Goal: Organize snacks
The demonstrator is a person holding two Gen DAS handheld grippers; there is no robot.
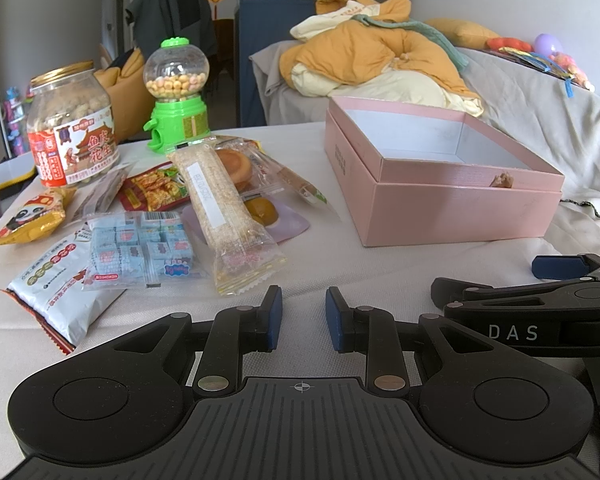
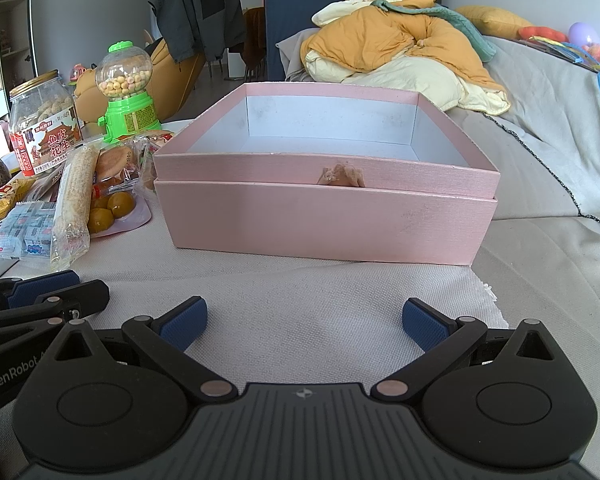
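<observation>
A pile of snacks lies on the white cloth: a long rice bar (image 1: 224,208), a bag of blue candies (image 1: 140,250), a white packet (image 1: 56,288), a red packet (image 1: 156,190) and a yellow panda bag (image 1: 32,216). An open, empty pink box (image 1: 452,200) stands to the right of them; it fills the middle of the right wrist view (image 2: 324,216). My left gripper (image 1: 303,316) is open with a narrow gap, empty, just in front of the rice bar. My right gripper (image 2: 304,324) is wide open, empty, in front of the box.
A peanut jar (image 1: 74,124) and a green candy dispenser (image 1: 178,100) stand behind the snacks. A sofa with an orange and cream blanket (image 1: 376,56) lies beyond the table. The right gripper's fingers (image 1: 556,268) show at the right of the left wrist view.
</observation>
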